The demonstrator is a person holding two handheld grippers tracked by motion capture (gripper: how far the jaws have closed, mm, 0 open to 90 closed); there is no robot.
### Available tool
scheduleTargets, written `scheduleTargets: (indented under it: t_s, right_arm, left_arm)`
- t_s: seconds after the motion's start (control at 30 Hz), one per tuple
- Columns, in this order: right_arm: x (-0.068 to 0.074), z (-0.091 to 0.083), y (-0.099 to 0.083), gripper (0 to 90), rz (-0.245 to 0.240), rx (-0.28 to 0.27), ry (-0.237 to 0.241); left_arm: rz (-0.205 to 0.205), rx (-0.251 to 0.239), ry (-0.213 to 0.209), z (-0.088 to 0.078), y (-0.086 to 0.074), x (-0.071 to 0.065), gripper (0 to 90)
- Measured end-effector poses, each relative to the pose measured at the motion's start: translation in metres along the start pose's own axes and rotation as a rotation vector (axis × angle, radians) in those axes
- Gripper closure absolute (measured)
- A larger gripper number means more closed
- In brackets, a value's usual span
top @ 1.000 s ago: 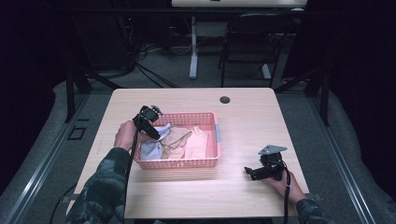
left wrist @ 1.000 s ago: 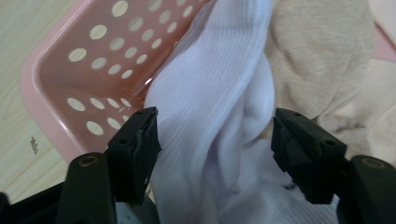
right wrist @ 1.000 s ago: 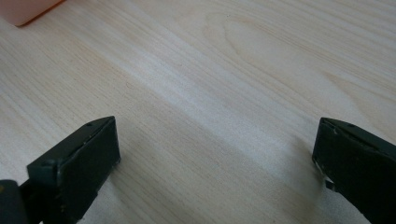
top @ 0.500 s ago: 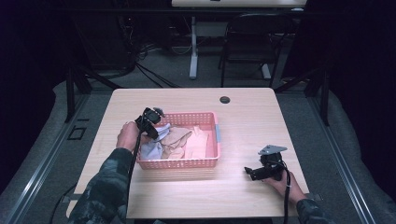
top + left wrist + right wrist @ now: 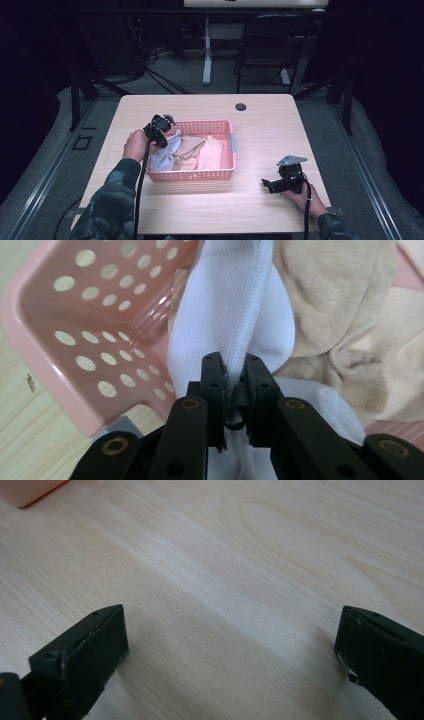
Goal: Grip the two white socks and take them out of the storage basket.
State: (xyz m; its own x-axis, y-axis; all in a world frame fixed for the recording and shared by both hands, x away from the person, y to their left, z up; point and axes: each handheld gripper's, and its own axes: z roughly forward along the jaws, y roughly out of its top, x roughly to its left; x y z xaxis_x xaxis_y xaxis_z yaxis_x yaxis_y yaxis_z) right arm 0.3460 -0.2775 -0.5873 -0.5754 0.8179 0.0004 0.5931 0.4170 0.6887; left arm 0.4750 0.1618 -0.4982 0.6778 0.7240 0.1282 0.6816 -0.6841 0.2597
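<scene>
Left gripper (image 5: 234, 385) fingers just closed, right gripper (image 5: 230, 650) fingers spread wide

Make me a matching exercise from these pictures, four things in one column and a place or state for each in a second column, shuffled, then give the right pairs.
Things:
1. left tongs
2. right tongs
3. pink basket
4. beige cloth

Places or states:
A. open above bare wood of the table
B. stands on the table, holding the cloths
C. lies in the basket beside the white cloth
D. just closed, pinching a fold of white cloth

Pairs: 1-D, 2-A, 3-B, 4-C
</scene>
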Motion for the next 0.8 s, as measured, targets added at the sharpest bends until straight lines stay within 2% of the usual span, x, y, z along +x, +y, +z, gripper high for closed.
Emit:
scheduleTargets:
  t_s: [0.2, 0.3, 0.4, 0.6, 0.7, 0.8]
  right_arm:
    - [0.000, 0.000, 0.000, 0.0, -0.005, 0.003, 0.001]
    - [0.000, 0.000, 0.000, 0.0, -0.005, 0.003, 0.001]
    - [0.000, 0.000, 0.000, 0.0, -0.007, 0.004, 0.003]
    - [0.000, 0.000, 0.000, 0.0, -0.006, 0.003, 0.001]
    - [0.000, 0.000, 0.000, 0.0, -0.006, 0.002, 0.002]
    - [-0.001, 0.000, 0.001, 0.0, -0.010, 0.009, -0.002]
  left_arm:
    - [0.001, -0.041, -0.013, -0.017, -0.002, 0.003, 81.1]
    - [0.014, -0.039, 0.005, -0.024, -0.002, 0.003, 81.1]
    - [0.002, -0.068, -0.018, -0.035, -0.003, 0.006, 81.2]
    - [-0.004, -0.052, -0.024, -0.043, -0.002, 0.011, 81.1]
    - [-0.017, -0.075, -0.038, -0.051, -0.003, 0.015, 81.2]
    - [-0.016, -0.082, -0.026, -0.057, -0.003, 0.017, 81.2]
